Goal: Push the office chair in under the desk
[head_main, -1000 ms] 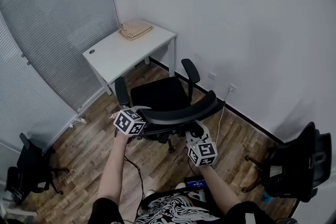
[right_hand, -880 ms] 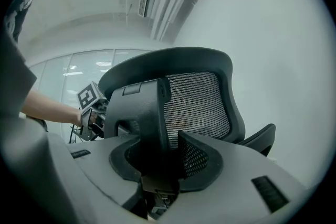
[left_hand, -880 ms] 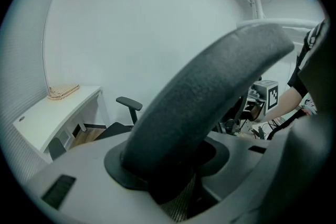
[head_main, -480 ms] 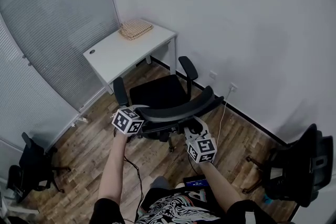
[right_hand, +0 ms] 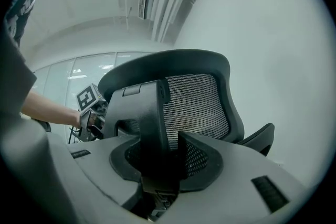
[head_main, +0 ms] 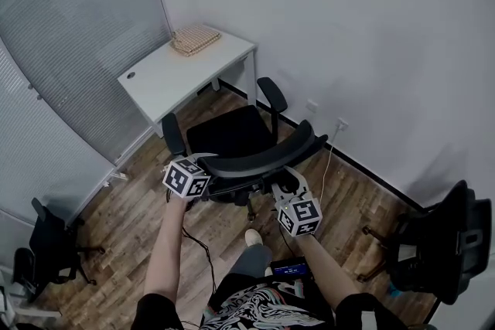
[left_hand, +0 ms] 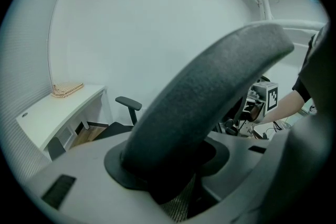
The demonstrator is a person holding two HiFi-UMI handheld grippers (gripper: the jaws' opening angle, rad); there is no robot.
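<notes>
The black office chair (head_main: 229, 132) stands on the wood floor just short of the white desk (head_main: 166, 77), its seat facing the desk. My left gripper (head_main: 206, 165) is shut on the left end of the curved backrest top (head_main: 263, 155); in the left gripper view that padded rim (left_hand: 210, 97) fills the jaws of my left gripper (left_hand: 173, 165). My right gripper (head_main: 285, 186) is shut on the black back support (right_hand: 147, 128) behind the mesh (right_hand: 197, 105), low at the right side; the right gripper (right_hand: 157, 165) holds it between both jaws.
A woven tray (head_main: 193, 39) lies on the desk's far end. The white wall runs close on the right, with an outlet and cable (head_main: 338, 127). Another black chair (head_main: 441, 243) stands at the right, a third (head_main: 39, 251) at lower left. My foot (head_main: 251, 237) steps forward.
The chair has rolled a little toward the desk, up and left in the head view, with both grippers following it. A foot has come into view under the chair's back.
</notes>
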